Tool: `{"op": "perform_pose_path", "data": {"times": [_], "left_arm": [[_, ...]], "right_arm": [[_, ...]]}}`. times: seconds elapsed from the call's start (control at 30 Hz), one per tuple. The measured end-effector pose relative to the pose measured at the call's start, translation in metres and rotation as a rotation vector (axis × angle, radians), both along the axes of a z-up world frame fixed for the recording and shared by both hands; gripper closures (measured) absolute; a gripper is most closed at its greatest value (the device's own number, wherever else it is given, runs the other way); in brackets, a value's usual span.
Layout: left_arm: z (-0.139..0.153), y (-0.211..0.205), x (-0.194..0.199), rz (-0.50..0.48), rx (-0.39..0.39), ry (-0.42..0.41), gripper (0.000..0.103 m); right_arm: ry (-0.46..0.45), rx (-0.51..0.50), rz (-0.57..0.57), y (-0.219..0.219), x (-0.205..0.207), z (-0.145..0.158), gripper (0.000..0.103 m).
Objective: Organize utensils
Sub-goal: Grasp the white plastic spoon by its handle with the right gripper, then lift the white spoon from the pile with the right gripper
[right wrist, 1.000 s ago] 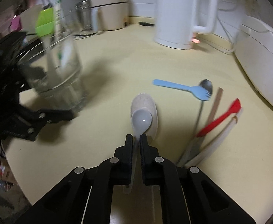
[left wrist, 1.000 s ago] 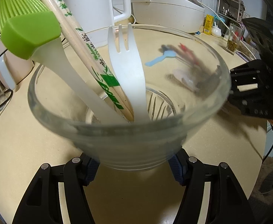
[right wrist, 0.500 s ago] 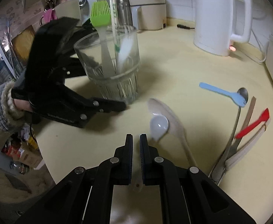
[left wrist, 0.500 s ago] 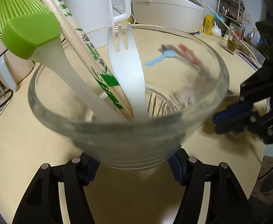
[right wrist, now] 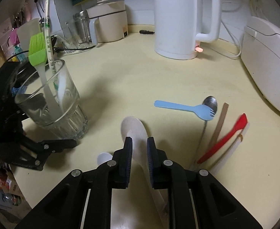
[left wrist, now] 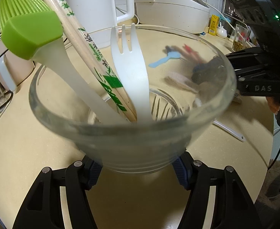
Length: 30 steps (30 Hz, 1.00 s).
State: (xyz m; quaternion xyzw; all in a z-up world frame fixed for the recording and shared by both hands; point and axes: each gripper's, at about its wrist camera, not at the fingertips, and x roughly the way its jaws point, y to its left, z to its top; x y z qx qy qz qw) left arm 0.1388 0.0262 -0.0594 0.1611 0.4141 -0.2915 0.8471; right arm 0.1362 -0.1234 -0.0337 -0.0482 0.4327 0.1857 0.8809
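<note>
My left gripper is shut on the base of a clear glass tumbler. In the glass stand a green silicone brush, wrapped chopsticks and a white plastic fork. My right gripper hovers to the right of the glass, its jaws opening with nothing pressed between the pads. A beige spoon lies on the counter below, showing through the gap. A small white spoon lies just left of the right fingers, free of them.
To the right on the cream counter lie a blue spork, a metal spoon, a brown stick and a red utensil. A white kettle stands behind, a rice cooker at the right.
The right gripper carried the small white spoon towards the glass, then parted its jaws and let it go onto the counter. The left gripper and glass stayed still.
</note>
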Motion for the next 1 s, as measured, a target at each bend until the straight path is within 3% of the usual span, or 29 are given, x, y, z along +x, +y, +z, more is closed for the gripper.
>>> {"op": "perform_pose_path", "data": {"times": [0.23,0.57,0.7,0.77,1.0], "left_arm": [[0.0,0.001,0.0,0.0,-0.001,0.001,0.034],[0.0,0.001,-0.001,0.0,0.001,-0.003,0.034],[0.0,0.001,-0.001,0.0,0.001,-0.002,0.034],[0.0,0.001,-0.001,0.0,0.0,-0.001,0.034],[0.0,0.001,-0.003,0.0,0.001,-0.003,0.034]], "right_arm": [[-0.008,-0.05,0.036,0.014,0.006,-0.001,0.066],[0.021,-0.171,0.057,0.031,0.022,-0.014,0.066],[0.047,-0.138,0.031,0.024,0.025,-0.018,0.066],[0.036,-0.121,0.012,0.016,0.024,-0.015,0.071],[0.035,-0.05,-0.124,-0.025,0.019,-0.007,0.073]]}}
